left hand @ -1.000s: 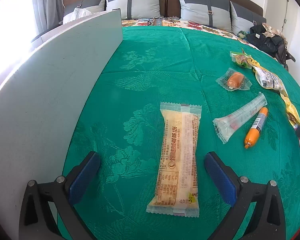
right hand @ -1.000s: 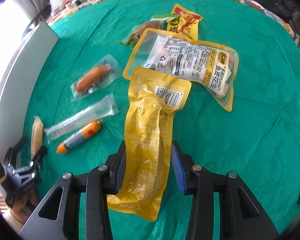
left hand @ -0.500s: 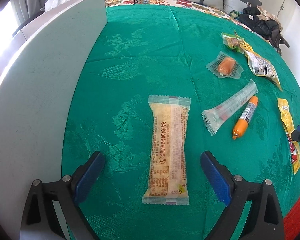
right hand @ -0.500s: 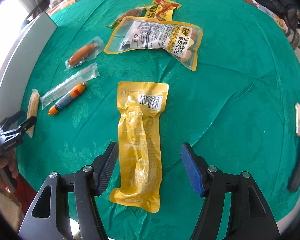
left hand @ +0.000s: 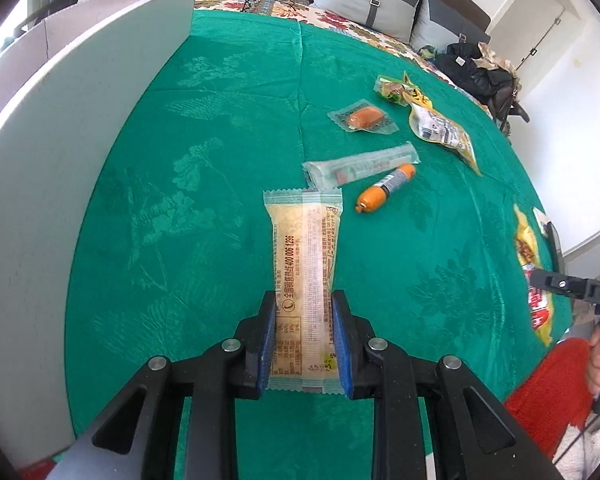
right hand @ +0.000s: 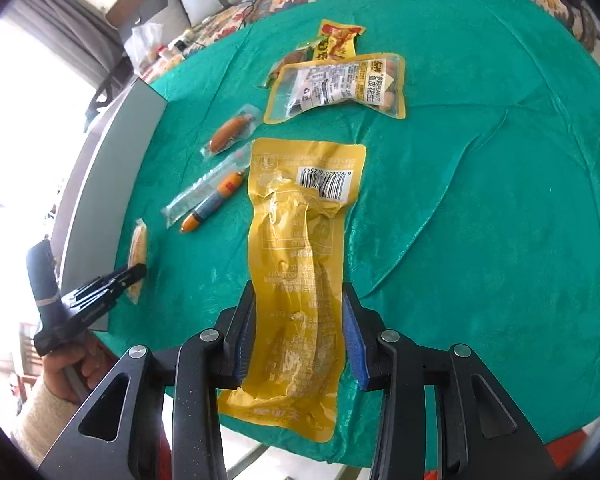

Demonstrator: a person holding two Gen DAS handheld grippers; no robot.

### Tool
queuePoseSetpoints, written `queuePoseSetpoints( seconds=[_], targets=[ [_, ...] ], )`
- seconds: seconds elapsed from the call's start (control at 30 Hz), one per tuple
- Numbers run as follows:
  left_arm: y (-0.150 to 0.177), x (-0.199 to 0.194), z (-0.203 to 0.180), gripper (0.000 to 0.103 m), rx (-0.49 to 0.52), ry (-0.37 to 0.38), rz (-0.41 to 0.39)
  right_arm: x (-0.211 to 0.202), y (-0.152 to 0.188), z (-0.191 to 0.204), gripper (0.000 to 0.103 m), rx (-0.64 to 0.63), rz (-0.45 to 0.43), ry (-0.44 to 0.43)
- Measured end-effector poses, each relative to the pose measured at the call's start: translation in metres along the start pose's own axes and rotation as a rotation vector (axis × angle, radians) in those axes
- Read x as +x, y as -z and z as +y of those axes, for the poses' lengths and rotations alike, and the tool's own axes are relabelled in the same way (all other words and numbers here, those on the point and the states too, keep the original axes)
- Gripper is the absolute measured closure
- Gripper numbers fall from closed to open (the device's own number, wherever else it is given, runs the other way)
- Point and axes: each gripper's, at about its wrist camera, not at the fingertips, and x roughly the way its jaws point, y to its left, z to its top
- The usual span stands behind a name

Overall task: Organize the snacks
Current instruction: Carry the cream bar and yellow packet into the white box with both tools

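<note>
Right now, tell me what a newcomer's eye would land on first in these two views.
The bright green tablecloth fills both views. In the left wrist view the left claw has just closed on a long pale snack bar; in the right wrist view the right claw has just closed around a crinkled yellow pouch. Further back lie an orange sausage stick and a peanut packet.

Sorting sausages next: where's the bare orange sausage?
Left wrist view, right of centre: the orange sausage lies on the green cloth, beside the clear tube packet.
</note>
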Motion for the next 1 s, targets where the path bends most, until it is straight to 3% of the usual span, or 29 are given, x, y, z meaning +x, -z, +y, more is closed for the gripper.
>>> queuePoseSetpoints(
  seconds=[0.07, 0.17, 0.23, 0.33, 0.47, 0.53, 0.57, 0.6, 0.7, 0.8, 0.93, 1.0],
  targets=[
    [0.01, -0.019, -0.005, 0.078, -0.003, 0.049, -0.021, 0.009, 0.013, -0.002, 0.062, -0.006, 0.028, 0.031],
    [0.005, -0.069, -0.004, 0.078, -0.008, 0.1, -0.112, 0.005, 0.012, 0.009, 0.062, 0.011, 0.028, -0.068],
    [-0.005, -0.109, 0.009, 0.078, -0.024, 0.095, -0.181, -0.007, 0.003, 0.044, 0.062, -0.044, 0.001, -0.124],
    [-0.028, -0.16, 0.047, 0.078, -0.056, 0.007, -0.269, -0.021, -0.029, 0.133, 0.062, -0.161, -0.045, -0.266],
    [-0.056, -0.198, 0.117, 0.077, -0.104, -0.23, -0.34, -0.027, -0.063, 0.269, 0.059, -0.311, -0.076, -0.439],
    [-0.064, -0.195, 0.153, 0.054, -0.122, -0.359, -0.299, -0.016, -0.074, 0.325, 0.051, -0.343, -0.078, -0.499],
    [-0.066, -0.188, 0.171, 0.027, -0.142, -0.405, -0.254, -0.008, -0.078, 0.347, 0.036, -0.347, -0.064, -0.541],
    [-0.063, -0.184, 0.186, 0.023, -0.17, -0.439, -0.227, 0.002, -0.082, 0.364, 0.028, -0.342, -0.032, -0.571],
    [-0.032, -0.19, 0.209, 0.023, -0.244, -0.465, -0.245, 0.011, -0.075, 0.371, 0.028, -0.322, -0.061, -0.5],
    [0.001, -0.203, 0.204, 0.021, -0.27, -0.442, -0.316, 0.017, -0.055, 0.324, 0.028, -0.358, -0.122, -0.413],
    [0.008, -0.204, 0.159, 0.018, -0.223, -0.327, -0.367, 0.042, -0.024, 0.203, 0.028, -0.447, -0.281, -0.057],
    [0.002, -0.199, 0.121, 0.009, -0.158, -0.251, -0.381, 0.047, -0.006, 0.134, 0.028, -0.432, -0.314, 0.108]
  ],
)
